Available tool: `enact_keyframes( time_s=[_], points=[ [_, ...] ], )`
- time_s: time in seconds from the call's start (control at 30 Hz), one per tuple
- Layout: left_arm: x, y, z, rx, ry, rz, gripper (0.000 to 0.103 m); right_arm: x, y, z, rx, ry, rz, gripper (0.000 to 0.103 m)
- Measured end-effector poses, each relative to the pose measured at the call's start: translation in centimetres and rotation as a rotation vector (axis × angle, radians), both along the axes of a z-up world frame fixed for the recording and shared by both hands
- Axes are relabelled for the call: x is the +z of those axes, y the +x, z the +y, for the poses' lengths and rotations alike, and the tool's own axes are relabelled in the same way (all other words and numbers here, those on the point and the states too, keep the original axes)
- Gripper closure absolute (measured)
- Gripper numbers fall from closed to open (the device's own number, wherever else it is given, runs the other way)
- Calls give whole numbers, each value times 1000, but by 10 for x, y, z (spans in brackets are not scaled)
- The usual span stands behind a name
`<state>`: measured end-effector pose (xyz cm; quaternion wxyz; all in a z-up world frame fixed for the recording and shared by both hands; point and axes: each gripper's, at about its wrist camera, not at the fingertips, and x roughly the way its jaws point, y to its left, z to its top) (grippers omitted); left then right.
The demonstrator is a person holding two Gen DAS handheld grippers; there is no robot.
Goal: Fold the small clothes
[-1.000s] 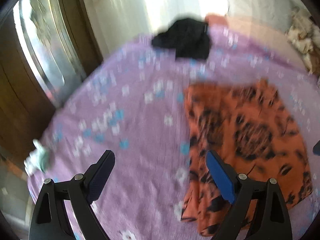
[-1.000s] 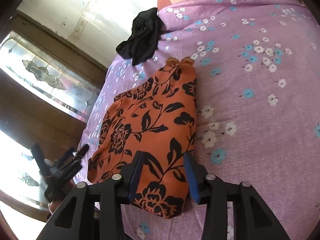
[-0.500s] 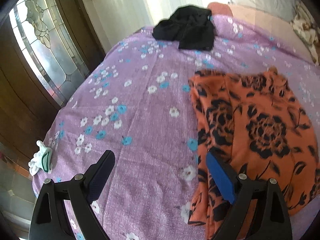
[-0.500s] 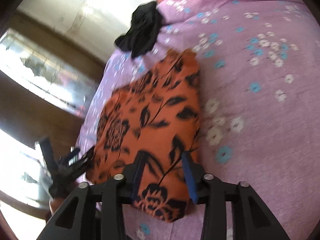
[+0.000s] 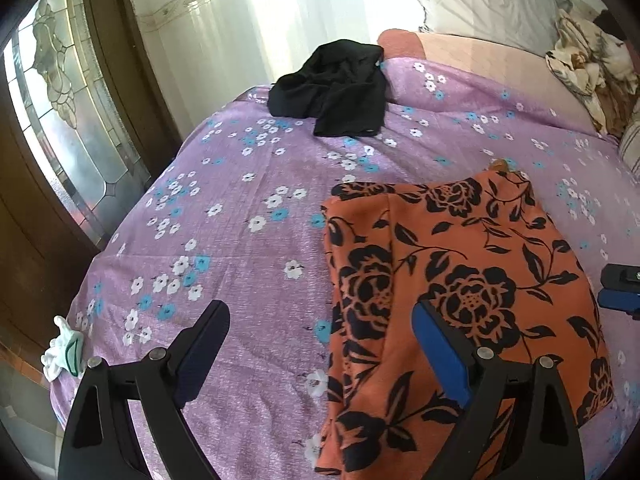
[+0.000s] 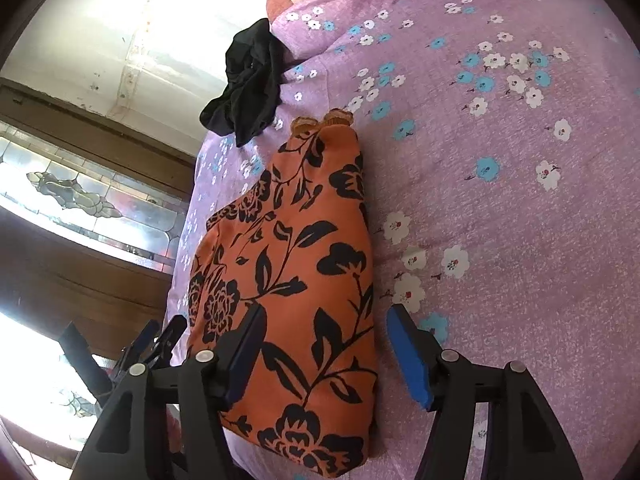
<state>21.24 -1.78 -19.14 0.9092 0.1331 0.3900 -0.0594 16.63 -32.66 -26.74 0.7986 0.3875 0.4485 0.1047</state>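
A folded orange garment with black flowers (image 5: 460,280) (image 6: 304,272) lies flat on the purple flowered bedsheet (image 5: 240,208) (image 6: 500,200). My left gripper (image 5: 320,336) is open just above the sheet; its right finger hangs over the garment's left part and nothing is between the pads. My right gripper (image 6: 328,348) stands over the garment's near end with its jaws opening. The cloth's edge lies between the pads, and they do not press on it. A crumpled black garment (image 5: 340,84) (image 6: 252,84) sits at the bed's far edge.
A small white and green cloth item (image 5: 64,352) lies at the bed's left corner. A wooden door with leaded glass (image 5: 60,120) stands close on the left. Patterned bedding (image 5: 592,64) is piled at the far right. The right gripper's tip (image 5: 620,292) shows at the right edge.
The right gripper's jaws have spread wider over the orange garment's near end and the wrist has rolled. The left gripper has shifted a little; its jaws stay wide.
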Motion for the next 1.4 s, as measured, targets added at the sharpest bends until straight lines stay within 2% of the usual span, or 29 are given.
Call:
enact_keyframes(
  time_s=[0.67, 0.97, 1.1, 1.17, 1.27, 1.33, 1.4],
  points=[
    [-6, 8, -3, -9, -27, 55, 10, -3, 7, 7, 23, -14, -5, 36],
    [-14, 16, 4, -27, -84, 133, 10, -6, 15, 14, 36, -27, -4, 35],
    [-21, 23, 13, -67, -217, 248, 10, -9, 18, 17, 39, -22, 0, 35],
    [-27, 28, 18, -95, -313, 335, 10, -15, 20, 17, 40, -6, 11, 34],
    [-36, 33, 22, -103, -385, 408, 10, -29, 24, 17, 42, 53, 38, 32],
    [-42, 38, 26, -95, -433, 455, 10, -32, 26, 17, 30, 79, 18, 30],
    [-52, 45, 29, -91, -504, 538, 10, -34, 28, 18, 28, 112, 5, 28]
  ],
)
